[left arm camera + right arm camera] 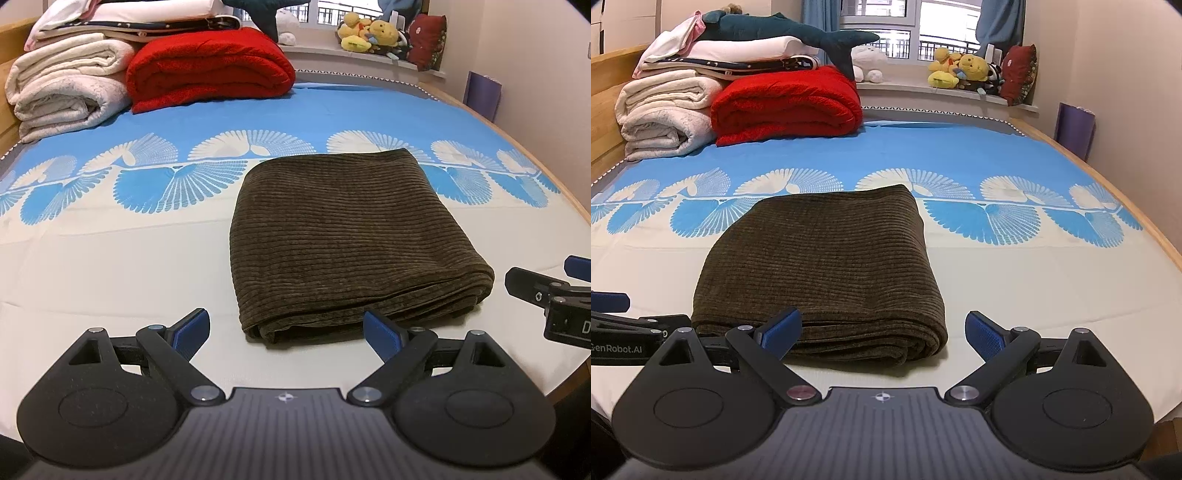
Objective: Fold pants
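Observation:
Dark brown corduroy pants [343, 240] lie folded in a compact rectangle on the bed, also shown in the right wrist view [827, 273]. My left gripper [288, 334] is open and empty, just in front of the fold's near left corner. My right gripper [882, 334] is open and empty, just in front of the fold's near right corner. The right gripper shows at the right edge of the left wrist view [554, 295]. The left gripper shows at the left edge of the right wrist view [624, 325].
The bed [110, 258] has a blue and cream fan-patterned sheet. A red blanket [210, 70] and white blankets [66, 85] are stacked at the far left. Plush toys [369, 35] sit on the windowsill. The wooden bed edge [1145, 221] runs along the right.

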The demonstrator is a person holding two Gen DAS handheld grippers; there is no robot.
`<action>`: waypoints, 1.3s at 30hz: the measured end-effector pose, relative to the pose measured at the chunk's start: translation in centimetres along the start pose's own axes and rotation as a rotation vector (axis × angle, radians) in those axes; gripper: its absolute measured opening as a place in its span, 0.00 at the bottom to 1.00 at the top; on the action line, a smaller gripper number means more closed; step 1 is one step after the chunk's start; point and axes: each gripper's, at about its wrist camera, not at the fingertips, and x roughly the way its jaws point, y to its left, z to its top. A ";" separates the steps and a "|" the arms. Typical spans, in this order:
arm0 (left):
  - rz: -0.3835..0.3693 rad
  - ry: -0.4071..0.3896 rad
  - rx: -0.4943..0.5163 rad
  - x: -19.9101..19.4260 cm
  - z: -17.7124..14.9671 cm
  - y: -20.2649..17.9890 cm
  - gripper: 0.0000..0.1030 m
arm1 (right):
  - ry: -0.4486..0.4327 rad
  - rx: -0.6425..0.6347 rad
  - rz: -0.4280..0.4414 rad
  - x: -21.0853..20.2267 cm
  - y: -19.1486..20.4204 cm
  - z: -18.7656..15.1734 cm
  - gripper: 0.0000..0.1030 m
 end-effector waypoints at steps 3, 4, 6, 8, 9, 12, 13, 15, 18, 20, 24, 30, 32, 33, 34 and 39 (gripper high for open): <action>-0.002 0.001 -0.005 0.0 0.0 0.1 0.91 | 0.001 0.000 0.001 0.0 0.1 0.0 0.93; -0.003 0.001 -0.007 0.0 0.0 0.2 0.91 | 0.001 -0.001 0.002 0.0 0.1 0.0 0.93; -0.005 0.003 -0.008 0.0 0.0 0.2 0.91 | 0.000 -0.005 0.004 0.0 0.2 0.0 0.93; -0.006 0.004 -0.007 0.0 0.0 0.3 0.91 | 0.002 -0.009 0.007 0.1 0.3 0.0 0.93; -0.007 0.005 -0.007 0.0 0.0 0.3 0.91 | 0.003 -0.012 0.008 0.1 0.4 -0.1 0.93; -0.008 0.005 -0.010 0.0 0.0 0.3 0.91 | 0.002 -0.017 0.009 0.0 0.4 -0.1 0.93; -0.009 0.005 -0.011 0.0 0.0 0.3 0.91 | 0.003 -0.018 0.010 0.0 0.5 -0.1 0.93; -0.011 0.005 -0.009 0.0 -0.1 0.3 0.91 | 0.003 -0.017 0.010 0.0 0.4 -0.1 0.93; -0.014 0.004 -0.008 0.0 0.0 0.3 0.91 | 0.004 -0.018 0.010 0.0 0.4 -0.2 0.93; -0.015 0.005 -0.008 0.0 0.0 0.4 0.91 | 0.003 -0.019 0.009 0.0 0.4 -0.2 0.93; -0.015 0.005 -0.007 0.0 0.0 0.3 0.91 | 0.004 -0.017 0.009 0.0 0.4 -0.2 0.93; -0.018 0.005 -0.004 0.0 -0.1 0.3 0.91 | 0.004 -0.020 0.010 0.0 0.4 -0.2 0.93; -0.018 0.005 -0.004 0.1 -0.1 0.3 0.91 | 0.005 -0.019 0.009 0.0 0.4 -0.2 0.93; -0.018 0.005 -0.001 0.1 -0.1 0.3 0.91 | 0.004 -0.018 0.010 0.0 0.4 -0.2 0.93; -0.017 0.005 0.001 0.1 -0.1 0.2 0.91 | 0.003 -0.017 0.011 0.0 0.4 -0.2 0.93; -0.018 0.006 0.004 0.2 -0.2 0.2 0.91 | 0.005 -0.021 0.011 0.2 0.5 -0.2 0.93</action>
